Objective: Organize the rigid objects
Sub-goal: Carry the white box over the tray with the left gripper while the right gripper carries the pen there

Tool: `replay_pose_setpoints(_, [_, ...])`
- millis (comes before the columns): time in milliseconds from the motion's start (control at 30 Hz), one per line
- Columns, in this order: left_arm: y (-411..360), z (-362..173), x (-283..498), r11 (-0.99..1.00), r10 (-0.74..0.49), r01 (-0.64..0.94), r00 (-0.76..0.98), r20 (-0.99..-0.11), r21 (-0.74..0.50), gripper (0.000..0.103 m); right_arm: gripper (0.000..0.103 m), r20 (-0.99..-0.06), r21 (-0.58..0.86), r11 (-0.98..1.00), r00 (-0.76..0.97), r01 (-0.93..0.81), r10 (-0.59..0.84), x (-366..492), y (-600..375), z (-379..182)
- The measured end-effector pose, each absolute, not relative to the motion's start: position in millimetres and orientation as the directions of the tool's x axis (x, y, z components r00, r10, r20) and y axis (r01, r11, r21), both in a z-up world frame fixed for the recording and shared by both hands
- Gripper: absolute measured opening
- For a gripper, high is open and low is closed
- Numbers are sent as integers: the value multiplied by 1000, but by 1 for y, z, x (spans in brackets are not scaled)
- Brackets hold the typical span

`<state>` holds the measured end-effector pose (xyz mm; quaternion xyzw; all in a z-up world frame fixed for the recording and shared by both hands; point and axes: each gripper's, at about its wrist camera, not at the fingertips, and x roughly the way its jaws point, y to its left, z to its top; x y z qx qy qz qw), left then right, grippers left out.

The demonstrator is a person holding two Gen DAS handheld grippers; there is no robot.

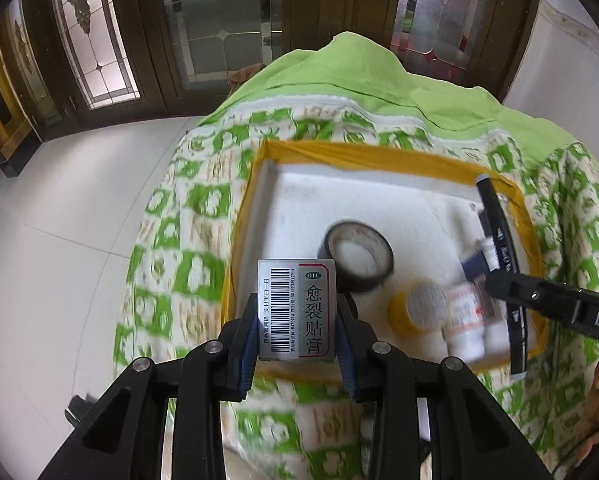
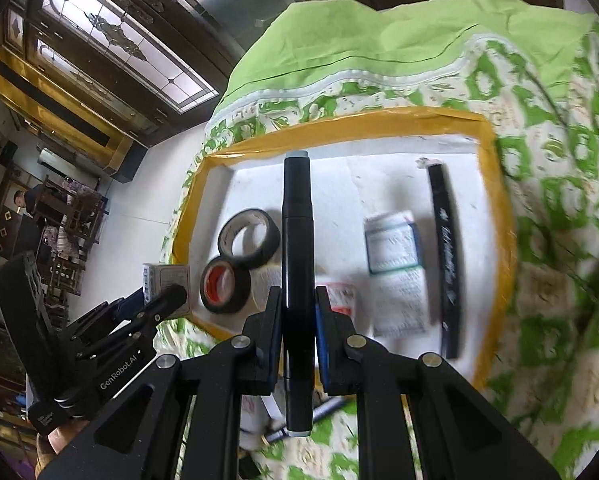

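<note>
Right up close, the left gripper [image 1: 297, 316] is clamped on a small box [image 1: 296, 308] and the right gripper [image 2: 298, 312] squeezes a black marker [image 2: 297, 264], both over the near edge of the white tray [image 2: 339, 164]; further in sit tape rolls [image 2: 249, 238] and another marker [image 2: 445, 256]
</note>
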<state>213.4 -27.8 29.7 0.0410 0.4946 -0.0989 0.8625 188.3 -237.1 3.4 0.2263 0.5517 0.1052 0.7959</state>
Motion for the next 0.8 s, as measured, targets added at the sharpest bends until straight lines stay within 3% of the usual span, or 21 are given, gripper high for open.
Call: replay_pose_setpoints(800, [-48, -6, 285, 975, -64, 216, 470, -880, 44, 36, 14, -824, 484, 871, 379, 87, 420, 251, -223, -41])
